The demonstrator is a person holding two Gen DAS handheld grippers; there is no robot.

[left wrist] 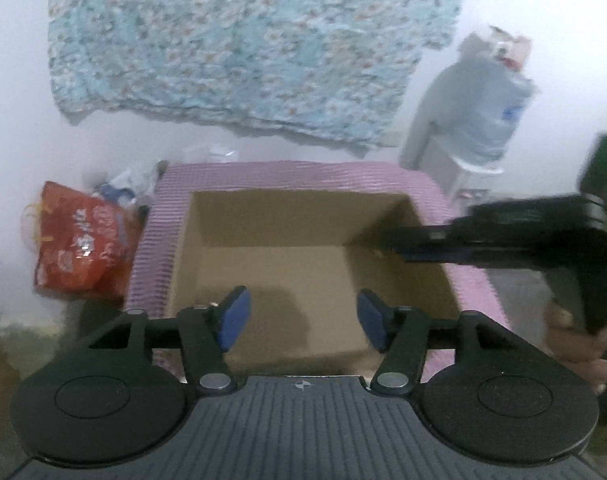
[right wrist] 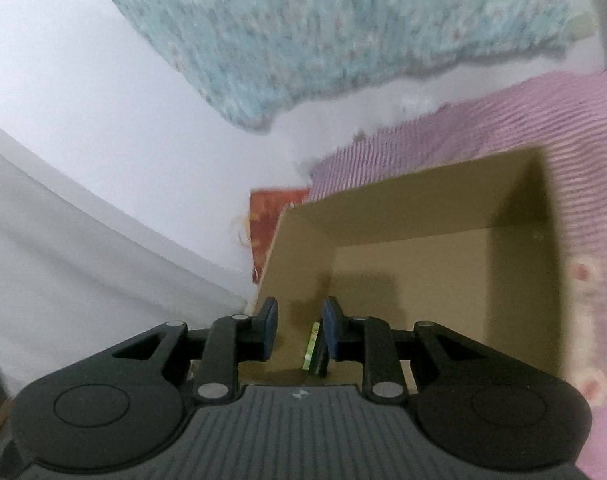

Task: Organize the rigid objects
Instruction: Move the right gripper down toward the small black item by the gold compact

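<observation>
An open cardboard box (left wrist: pixel 263 224) sits on a pink striped cloth (left wrist: pixel 263 172); its inside looks bare in the left wrist view. My left gripper (left wrist: pixel 303 320) is open and empty above the box's near edge. My right gripper (right wrist: pixel 299 328) hovers over the box (right wrist: pixel 423 216) with its jaws apart. A thin flat green and black object (right wrist: pixel 313 348) stands on edge below, against the right finger; I cannot tell if it is held. The right gripper also shows in the left wrist view (left wrist: pixel 407 240), reaching in over the box's right wall.
A red printed bag (left wrist: pixel 79 244) lies left of the box. A floral blue cloth (left wrist: pixel 239 48) hangs on the white wall behind. A large water bottle (left wrist: pixel 487 108) stands on a dispenser at the back right.
</observation>
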